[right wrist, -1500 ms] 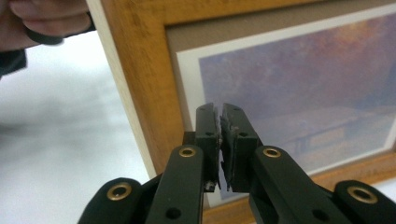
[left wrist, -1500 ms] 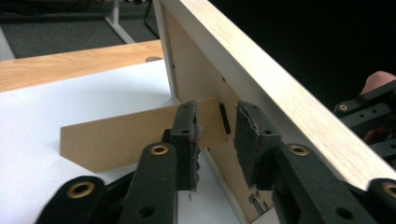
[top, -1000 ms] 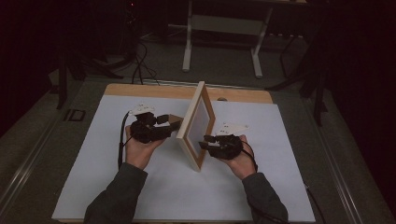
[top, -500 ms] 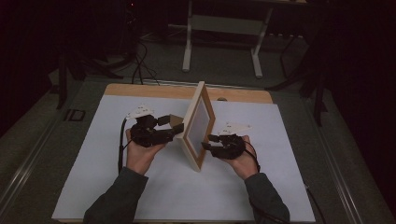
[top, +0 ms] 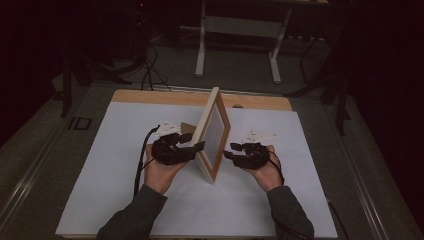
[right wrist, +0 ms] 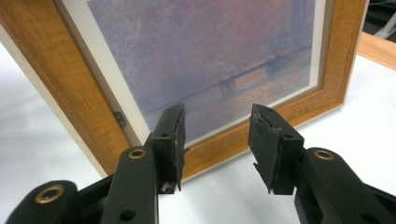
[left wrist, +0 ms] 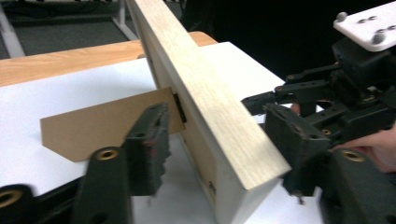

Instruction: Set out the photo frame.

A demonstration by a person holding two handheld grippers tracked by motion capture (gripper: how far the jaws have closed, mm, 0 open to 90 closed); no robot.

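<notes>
Both forearms reach in, hands low and facing each other. The left gripper [top: 199,147] and right gripper [top: 228,153] each have jaws apart.

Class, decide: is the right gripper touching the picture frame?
Apart. In the right gripper view the right gripper stands open before the picture frame, with white table visible between its fingertips and the frame's lower rail.

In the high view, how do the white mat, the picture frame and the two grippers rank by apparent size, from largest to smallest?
1. White mat, clearly the largest.
2. Picture frame, standing on edge on the mat.
3. Left gripper and right gripper: they look about alike, so I leave them unranked.
</notes>
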